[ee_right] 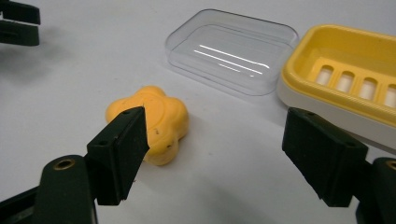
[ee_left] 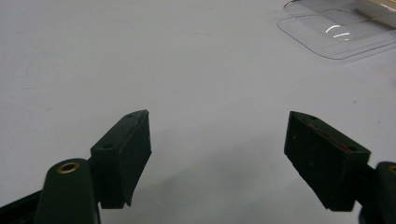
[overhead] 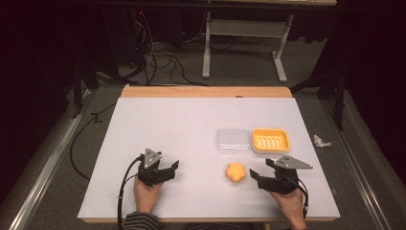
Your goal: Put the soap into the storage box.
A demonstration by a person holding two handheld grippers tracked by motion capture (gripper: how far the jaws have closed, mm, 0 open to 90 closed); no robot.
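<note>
An orange flower-shaped soap (overhead: 235, 172) lies on the white table cover (overhead: 182, 124), right of centre near the front. My right gripper (overhead: 255, 178) rests just to its right, open, pointing left at it. In the right gripper view the soap (ee_right: 154, 123) lies just beyond the left jaw of that gripper (ee_right: 215, 114), with nothing between the pads. A clear plastic lid (overhead: 232, 140) and a yellow soap dish (overhead: 271, 140) sit side by side behind the soap. My left gripper (overhead: 173, 169) sits at the front left, open on bare table (ee_left: 217, 119).
The lid (ee_right: 233, 51) and dish (ee_right: 345, 70) lie close ahead of the right gripper. The lid's corner (ee_left: 336, 32) is far off the left gripper. A crumpled white scrap (overhead: 321, 141) lies on the floor right of the table. Cables and a table frame stand behind.
</note>
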